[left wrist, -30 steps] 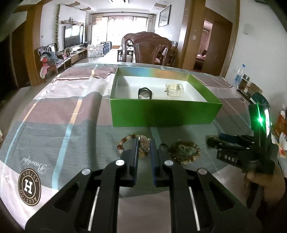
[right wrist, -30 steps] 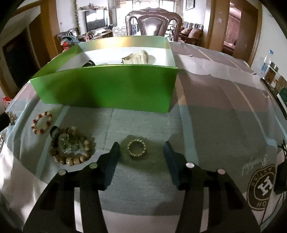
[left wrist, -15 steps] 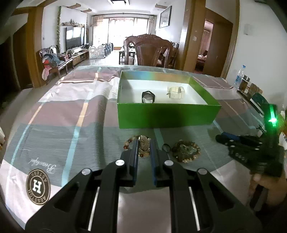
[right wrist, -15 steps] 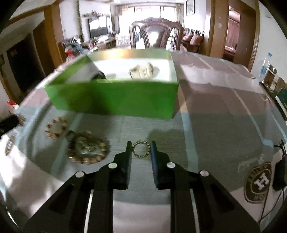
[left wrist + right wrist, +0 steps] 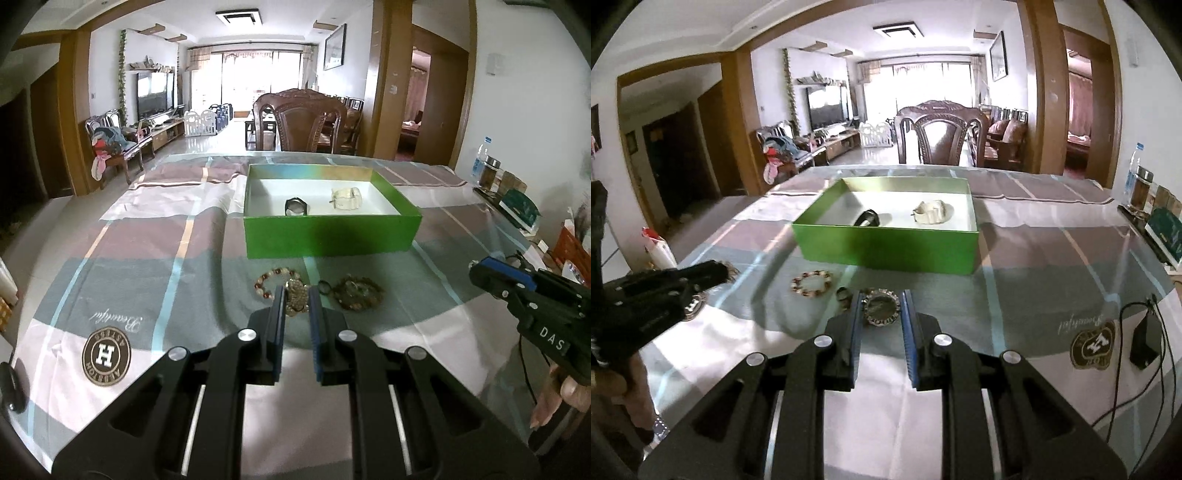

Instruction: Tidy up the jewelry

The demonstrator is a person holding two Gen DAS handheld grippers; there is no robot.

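A green box [image 5: 332, 236] [image 5: 886, 247] stands on the table and holds a black watch [image 5: 295, 206] and a white watch [image 5: 346, 193]. My left gripper [image 5: 296, 295] is shut on a gold sparkly bracelet [image 5: 295, 301] and holds it above the cloth. My right gripper [image 5: 881, 302] is shut on a small gold ring bracelet [image 5: 881, 307], lifted off the table. A red and white bead bracelet [image 5: 271, 282] [image 5: 812, 283] and a brown bead bracelet [image 5: 357, 293] lie on the cloth in front of the box.
A striped tablecloth [image 5: 147, 258] with a round H logo [image 5: 106, 353] covers the table. Bottles and boxes [image 5: 498, 181] stand at the right edge. A black device with a cable [image 5: 1143, 341] lies at the right. A wooden chair [image 5: 301, 125] stands behind the table.
Both grippers have risen and pulled back from the table, each with its bracelet. The right gripper closed on the small gold bracelet a second ago and lifted it.
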